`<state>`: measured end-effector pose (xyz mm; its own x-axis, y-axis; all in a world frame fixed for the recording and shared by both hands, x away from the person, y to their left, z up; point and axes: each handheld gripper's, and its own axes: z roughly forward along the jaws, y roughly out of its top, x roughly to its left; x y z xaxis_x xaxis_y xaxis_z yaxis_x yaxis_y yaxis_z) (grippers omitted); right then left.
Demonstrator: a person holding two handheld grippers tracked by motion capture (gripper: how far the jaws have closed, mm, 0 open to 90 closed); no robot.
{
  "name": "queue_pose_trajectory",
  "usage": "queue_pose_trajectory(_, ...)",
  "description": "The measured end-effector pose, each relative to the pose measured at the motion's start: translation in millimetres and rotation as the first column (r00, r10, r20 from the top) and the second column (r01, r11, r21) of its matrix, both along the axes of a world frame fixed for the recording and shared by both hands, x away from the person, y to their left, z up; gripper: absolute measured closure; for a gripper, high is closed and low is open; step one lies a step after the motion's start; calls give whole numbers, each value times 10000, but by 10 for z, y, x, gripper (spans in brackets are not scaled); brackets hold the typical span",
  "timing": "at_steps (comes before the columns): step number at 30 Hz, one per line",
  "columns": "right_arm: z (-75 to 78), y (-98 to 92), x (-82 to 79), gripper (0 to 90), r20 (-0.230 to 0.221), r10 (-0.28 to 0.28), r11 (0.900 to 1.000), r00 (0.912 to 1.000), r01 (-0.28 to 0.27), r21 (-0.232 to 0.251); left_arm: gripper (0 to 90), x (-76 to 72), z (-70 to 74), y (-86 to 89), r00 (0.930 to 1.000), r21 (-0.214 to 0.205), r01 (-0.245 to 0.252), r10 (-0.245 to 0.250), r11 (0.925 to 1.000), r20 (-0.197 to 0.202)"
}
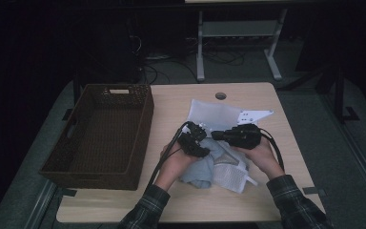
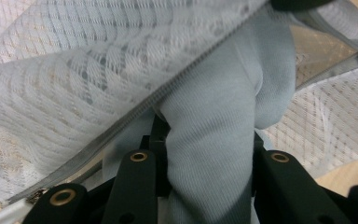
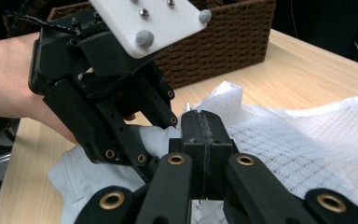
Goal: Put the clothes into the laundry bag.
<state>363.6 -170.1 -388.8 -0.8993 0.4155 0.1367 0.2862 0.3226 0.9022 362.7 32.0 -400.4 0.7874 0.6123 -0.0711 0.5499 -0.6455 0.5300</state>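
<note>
While both forearms in plaid sleeves come in from the near edge of the table (image 1: 276,200), the two hands meet over its middle. The left gripper (image 1: 196,140) angles toward the right one, and its jaws are clamped on a fold of one pale blue cloth garment (image 2: 214,140), which bulges up between them in the left gripper view. The right gripper (image 3: 203,128) lies level, pointing toward the left hand (image 3: 9,79); its jaws are pressed fully together on the edge of one white mesh laundry bag (image 3: 307,135). The garment sits at the bag's zipper (image 2: 121,121) opening, partly under the mesh, near the table's centre. One dark woven basket (image 1: 100,133) stands at the table's left side, well apart from the cloth. How much of the garment lies inside the bag is hard to tell, since hands and grippers cover it from above.
</note>
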Motion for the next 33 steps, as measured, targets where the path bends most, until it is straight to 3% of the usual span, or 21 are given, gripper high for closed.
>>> queue_pose_trajectory(9,-81,-39,36,897,-167,-172,9996,9997,168,-228,654,129,-183,-39,9984,-188,-537,534,9984,-166)
queue_pose_trajectory(18,-160,-88,57,896,-341,-291,9986,9990,276,-449,542,110,-324,-61,9976,-374,-688,691,9969,70)
queue_pose_trajectory(28,-173,-90,51,896,-385,-253,9985,9989,234,-496,354,25,-270,-26,9973,-615,-477,510,9970,532)
queue_pose_trajectory(33,-172,-86,47,896,-375,-217,9986,9991,199,-480,313,-52,-213,0,9968,-344,-210,236,9992,770)
